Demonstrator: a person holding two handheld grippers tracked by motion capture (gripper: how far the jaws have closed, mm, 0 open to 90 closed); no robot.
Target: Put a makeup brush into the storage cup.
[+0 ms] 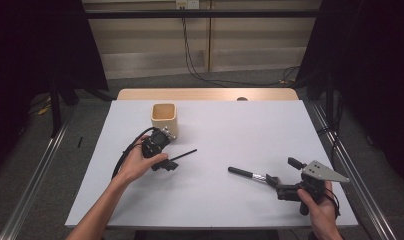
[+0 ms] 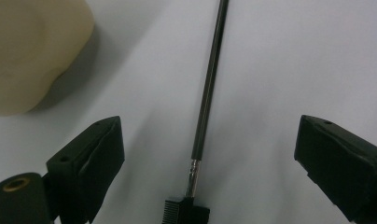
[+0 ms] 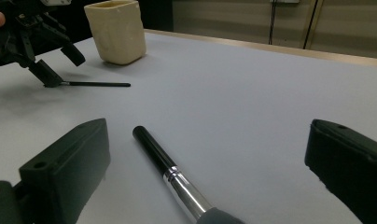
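A thin black comb-tipped brush point(image 1: 184, 154) lies on the white table point(image 1: 225, 130) just right of my left gripper point(image 1: 170, 154). That gripper point(image 2: 210, 135) stands open, and the thin brush point(image 2: 206, 93) runs up between its jaws with its comb head point(image 2: 186, 212) at the bottom. A thicker brush point(image 1: 247, 174) with a black handle and silver ferrule lies near my right gripper point(image 1: 282, 170). My right gripper point(image 3: 213, 135) is open too, the thick brush point(image 3: 163, 163) lying between its jaws, nearer the left one. Neither brush is gripped.
A cream square cup point(image 1: 164, 119) stands upright behind the left gripper point(image 3: 60, 65), close to the thin brush point(image 3: 95, 84). The cup point(image 3: 116, 30) is at the far left in the right gripper view, and the cup point(image 2: 32, 51) sits at the upper left in the left gripper view.
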